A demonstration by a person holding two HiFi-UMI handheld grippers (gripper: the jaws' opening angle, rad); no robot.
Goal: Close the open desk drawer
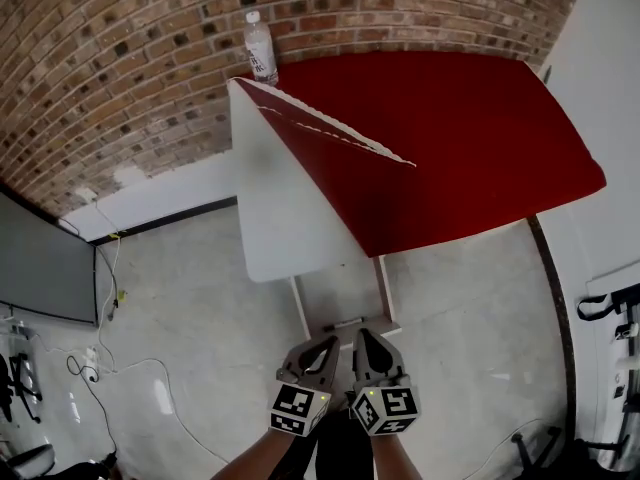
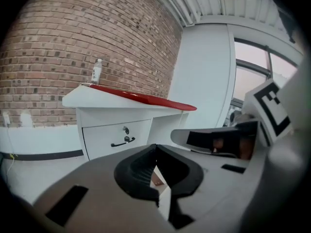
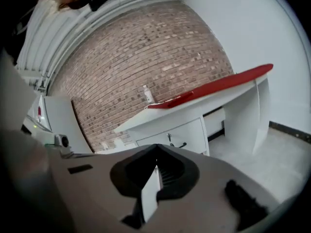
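- Desk [image 1: 470, 148]: red top over a white body, set against the brick wall [image 1: 120, 58]; it stands ahead of both sets of fingertips and well apart from them.
- Drawer [image 2: 116, 139]: a plain white rectangular front in the desk's white face; in both gripper views the front sits level with the panel around it, with no gap or dark interior showing.
- Drawer position: in the left gripper view it lies above and to the left of the fingertips; in the right gripper view it lies just above and slightly right of them; floor [image 1: 200, 318] separates it from both.
- Drawer, limits of view: in the head view the front is steeply foreshortened below the desk's edge and hard to make out; its sides and interior show in no view.
- Left gripper [image 1: 328, 341]: fingertips meet at a point, nothing between them; its lower body is cut off by the frame in its own view.
- Right gripper [image 1: 362, 334]: fingertips pressed together, nothing held; it sits just beside the left gripper, both pointing at the desk.
- Bottle [image 1: 260, 48]: clear, white cap, upright on the desk's far corner at the wall; farther from the fingertips than the drawer.
- Handle [image 2: 122, 141]: dark bow-shaped pull at the centre of the drawer front; clear of both sets of fingertips.
- Lock [image 2: 126, 129]: small and dark, directly above the handle; detail too small to read.
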